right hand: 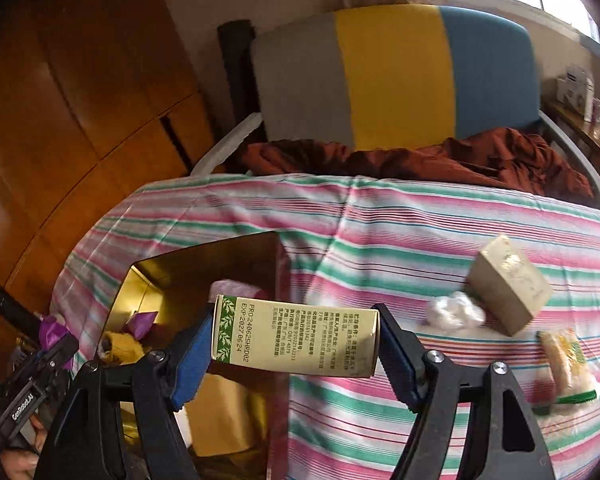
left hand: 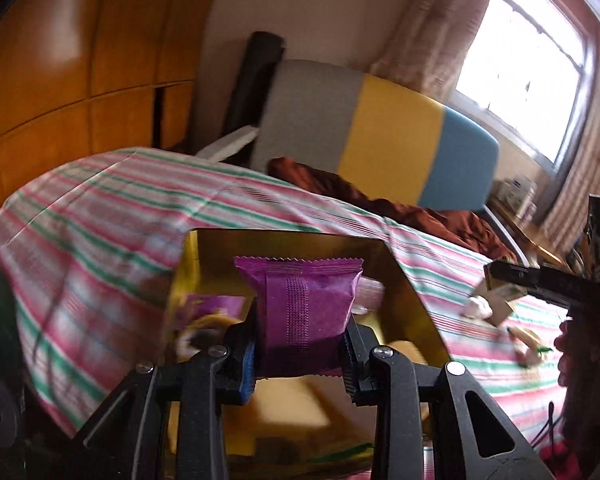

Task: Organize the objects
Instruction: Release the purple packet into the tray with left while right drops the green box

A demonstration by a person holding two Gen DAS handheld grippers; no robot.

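Note:
My left gripper (left hand: 300,344) is shut on a purple snack packet (left hand: 304,308) and holds it over the open gold box (left hand: 404,280). My right gripper (right hand: 296,336) is shut on a cream carton with green leaf trim (right hand: 296,336), held sideways just right of the gold box (right hand: 152,276). The right gripper and its carton also show at the right edge of the left wrist view (left hand: 540,284). The left gripper with the purple packet shows at the lower left of the right wrist view (right hand: 52,344). Inside the box lie a purple packet and yellow items.
On the striped bedcover (right hand: 380,220) lie a tan box (right hand: 508,284), a crumpled white wrapper (right hand: 456,312) and a green-and-yellow snack packet (right hand: 568,364). A brown blanket (right hand: 460,160) and striped headboard (right hand: 396,76) stand behind. A wooden wardrobe (right hand: 60,100) is at left.

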